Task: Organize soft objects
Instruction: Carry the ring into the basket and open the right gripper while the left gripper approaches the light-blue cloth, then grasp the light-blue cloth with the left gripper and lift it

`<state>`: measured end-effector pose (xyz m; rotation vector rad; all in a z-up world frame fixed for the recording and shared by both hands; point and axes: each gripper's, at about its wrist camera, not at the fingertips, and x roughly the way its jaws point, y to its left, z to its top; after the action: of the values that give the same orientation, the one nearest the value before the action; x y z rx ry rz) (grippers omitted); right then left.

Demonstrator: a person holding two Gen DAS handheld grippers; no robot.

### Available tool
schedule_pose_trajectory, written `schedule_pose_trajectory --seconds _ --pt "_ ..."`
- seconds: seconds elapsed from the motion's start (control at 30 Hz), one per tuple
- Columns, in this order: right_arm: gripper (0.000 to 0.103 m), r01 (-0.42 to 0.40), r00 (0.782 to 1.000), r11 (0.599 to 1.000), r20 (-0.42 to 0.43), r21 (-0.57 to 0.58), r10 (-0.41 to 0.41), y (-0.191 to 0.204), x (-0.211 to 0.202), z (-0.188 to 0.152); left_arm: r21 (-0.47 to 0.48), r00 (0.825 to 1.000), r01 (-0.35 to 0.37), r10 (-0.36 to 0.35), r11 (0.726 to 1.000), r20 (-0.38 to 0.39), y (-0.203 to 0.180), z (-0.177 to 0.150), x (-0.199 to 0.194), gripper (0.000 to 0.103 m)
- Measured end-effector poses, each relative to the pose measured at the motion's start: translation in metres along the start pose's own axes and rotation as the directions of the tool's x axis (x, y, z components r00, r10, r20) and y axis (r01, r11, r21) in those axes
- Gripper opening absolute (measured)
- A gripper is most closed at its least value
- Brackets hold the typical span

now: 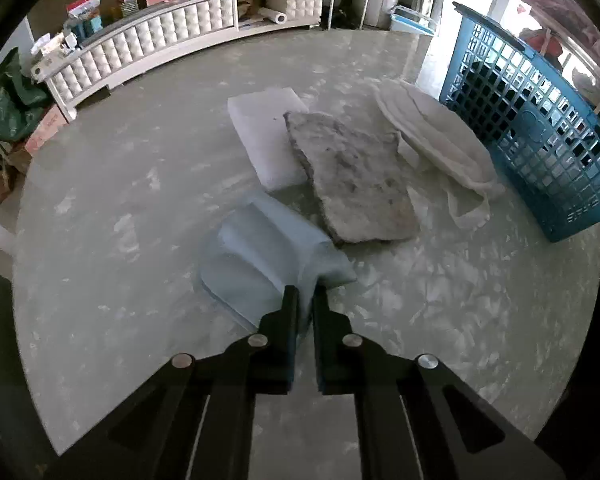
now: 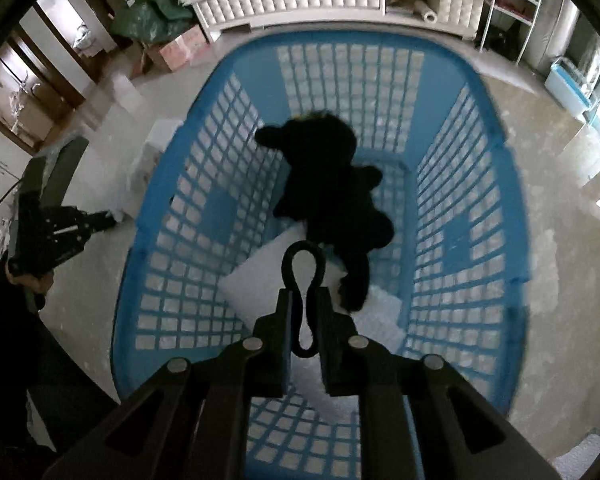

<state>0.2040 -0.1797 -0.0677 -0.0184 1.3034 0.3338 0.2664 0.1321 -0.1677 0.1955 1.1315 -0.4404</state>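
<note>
In the left wrist view my left gripper (image 1: 305,292) is shut on a fold of a light blue cloth (image 1: 256,256) lying on the pale marbled table (image 1: 120,200). Beyond it lie a grey mottled pad (image 1: 356,184), a white foam block (image 1: 264,132) and a white cloth bag (image 1: 432,140). In the right wrist view my right gripper (image 2: 305,292) hangs over the blue mesh basket (image 2: 172,184), its pads pinching a black loop (image 2: 304,244). A black plush toy (image 2: 332,184) and a white cushion (image 2: 260,276) lie inside the basket. Whether the loop joins the toy I cannot tell.
The blue basket (image 1: 540,120) stands at the table's right side, close to the white bag. A white tufted cabinet (image 1: 160,40) with clutter on it runs along the far wall. The left gripper (image 2: 114,216) shows at the left, outside the basket, with a hand on it.
</note>
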Motion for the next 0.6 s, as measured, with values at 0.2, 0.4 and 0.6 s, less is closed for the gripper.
schedule_pose_trajectory --seconds 0.2,0.4,0.6 --pt "0.039 0.005 0.999 1.0 -0.038 -0.003 -0.005 0.001 0.01 -0.003 -0.037 1.0 -0.005 0.005 0.999 0.024 0.003 -0.006 -0.018 0.006" --pt "0.067 0.004 0.999 1.0 -0.035 0.015 -0.003 -0.001 0.008 -0.007 -0.06 0.997 0.04 -0.035 0.997 0.076 0.001 -0.013 -0.041 0.006" --pt "0.081 -0.006 1.0 1.0 -0.007 0.011 0.006 0.001 -0.006 -0.017 -0.076 0.995 0.023 -0.016 0.997 0.095 -0.007 -0.02 -0.061 0.006"
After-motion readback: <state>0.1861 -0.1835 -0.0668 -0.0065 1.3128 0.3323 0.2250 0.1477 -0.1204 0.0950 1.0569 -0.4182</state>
